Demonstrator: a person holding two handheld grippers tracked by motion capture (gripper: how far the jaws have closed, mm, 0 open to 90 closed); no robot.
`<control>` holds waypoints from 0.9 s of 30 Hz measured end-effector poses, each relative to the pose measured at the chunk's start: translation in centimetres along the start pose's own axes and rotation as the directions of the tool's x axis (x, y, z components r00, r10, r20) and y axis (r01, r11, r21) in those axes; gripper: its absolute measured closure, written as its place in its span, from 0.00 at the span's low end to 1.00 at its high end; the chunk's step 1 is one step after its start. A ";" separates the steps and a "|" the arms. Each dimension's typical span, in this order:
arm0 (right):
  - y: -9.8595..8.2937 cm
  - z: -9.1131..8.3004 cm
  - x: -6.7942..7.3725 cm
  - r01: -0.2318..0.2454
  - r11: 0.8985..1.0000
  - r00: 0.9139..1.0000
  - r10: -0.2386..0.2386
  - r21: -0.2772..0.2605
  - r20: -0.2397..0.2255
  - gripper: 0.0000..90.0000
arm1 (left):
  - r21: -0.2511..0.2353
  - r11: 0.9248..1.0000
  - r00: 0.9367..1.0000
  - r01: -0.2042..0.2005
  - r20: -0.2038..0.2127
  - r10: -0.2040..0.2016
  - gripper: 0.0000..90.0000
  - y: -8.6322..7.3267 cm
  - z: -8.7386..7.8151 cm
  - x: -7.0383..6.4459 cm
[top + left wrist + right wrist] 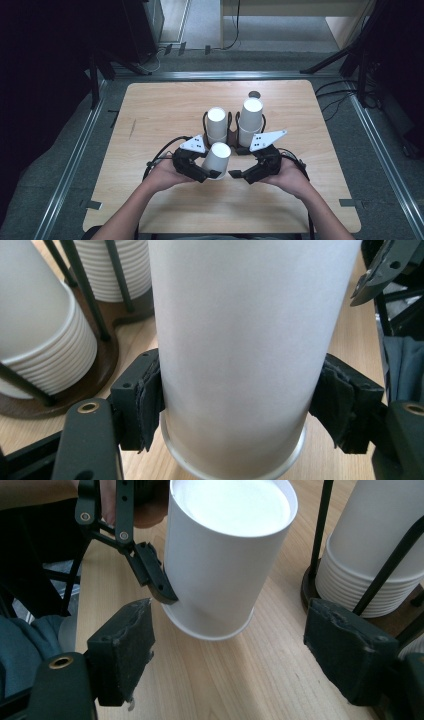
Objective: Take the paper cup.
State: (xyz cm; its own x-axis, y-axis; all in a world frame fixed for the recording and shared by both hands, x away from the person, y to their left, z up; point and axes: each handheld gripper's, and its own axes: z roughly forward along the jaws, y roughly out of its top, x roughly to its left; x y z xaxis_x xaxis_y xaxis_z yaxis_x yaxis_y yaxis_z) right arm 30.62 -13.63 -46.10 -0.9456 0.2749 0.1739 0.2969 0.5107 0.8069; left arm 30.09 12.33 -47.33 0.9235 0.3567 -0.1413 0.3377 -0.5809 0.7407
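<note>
A white paper cup [218, 156] is held upside down and slightly tilted, rim just over the wooden table [165, 110]. My left gripper [213, 169] is shut on it. In the left gripper view both pads [146, 405] press the sides of the cup [240, 330] near its rim. In the right gripper view the cup [225, 555] stands ahead with one left finger [152, 575] against it. My right gripper [240, 173] sits just right of the cup, open [232, 655], holding nothing.
Behind the grippers, two stacks of white cups, the left stack [216, 122] and the taller right stack [250, 117], stand upside down in a dark wooden holder [100, 365] with black rods. A small dark round mark [254, 94] lies farther back. Metal floor rails [75, 160] flank the table.
</note>
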 end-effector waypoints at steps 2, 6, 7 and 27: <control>-0.1 0.1 0.0 0.001 1.000 1.000 -0.001 0.006 0.002 0.24 | 0.018 1.000 1.000 -0.005 -0.006 0.006 0.31 0.1 -0.1 0.0; -0.3 0.2 -0.1 0.003 1.000 1.000 -0.004 0.017 0.009 0.25 | 0.066 0.997 0.999 -0.032 -0.018 0.033 0.31 0.3 -0.2 0.0; -0.4 0.2 -0.1 0.003 1.000 1.000 -0.003 0.020 0.011 0.25 | 0.071 0.997 0.999 -0.035 -0.019 0.036 0.31 0.3 -0.3 0.1; -0.7 0.7 -0.4 0.026 0.999 1.000 -0.026 0.041 0.016 0.25 | 0.258 0.960 0.994 -0.111 0.009 0.113 0.31 1.8 0.1 0.3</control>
State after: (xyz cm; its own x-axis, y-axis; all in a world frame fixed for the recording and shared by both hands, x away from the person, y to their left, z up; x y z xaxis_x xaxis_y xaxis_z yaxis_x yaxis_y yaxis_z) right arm 30.85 -13.49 -47.19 -0.9509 0.2741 0.1436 0.2776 0.5506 0.7873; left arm 31.04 11.33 -46.10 0.9573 0.2822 -0.0632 0.2684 -0.7859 0.5570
